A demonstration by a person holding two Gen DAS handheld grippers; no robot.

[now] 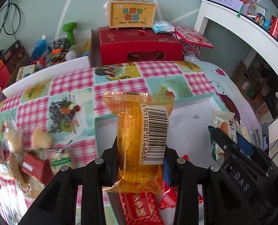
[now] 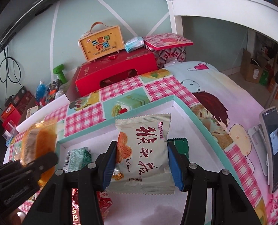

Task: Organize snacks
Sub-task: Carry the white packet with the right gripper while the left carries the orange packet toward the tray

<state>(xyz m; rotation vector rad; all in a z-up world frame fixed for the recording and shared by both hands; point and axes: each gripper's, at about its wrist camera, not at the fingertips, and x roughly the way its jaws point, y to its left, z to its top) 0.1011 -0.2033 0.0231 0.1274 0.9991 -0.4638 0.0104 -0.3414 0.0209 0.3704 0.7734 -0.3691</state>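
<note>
The orange snack packet (image 1: 141,142) is clamped between the two fingers of the left gripper (image 1: 140,159). It stands upright in the grip, its white barcode label faces the camera, and it hangs above the white tray (image 1: 191,127) with the teal rim. In the right wrist view the same packet (image 2: 38,142) appears blurred at about 9 o'clock, held over the left end of the tray.

The white snack packet (image 2: 146,155) with red characters is gripped by the right gripper (image 2: 141,161); the blue pads (image 2: 173,165) press on both of its sides. It is held above the tray floor (image 2: 139,206). In the left wrist view this packet (image 1: 222,131) is at 3 o'clock, partly behind the black body of the right gripper.

Inside the tray, a green foil packet (image 2: 77,158) lies at 9 o'clock from the white packet, and a dark green packet (image 2: 178,144) is just behind the right finger. Red packets (image 1: 139,206) lie at 6 o'clock under the left gripper.

The tray rests on a pink checked cloth (image 1: 73,86). At 8 o'clock on the cloth is a loose pile of snacks (image 1: 26,155), blurred. At 12 o'clock, beyond the cloth, a red gift box (image 1: 139,45) carries a yellow box with a handle (image 1: 132,15). A phone on a stand (image 2: 273,150) is at 3 o'clock in the right wrist view.
</note>
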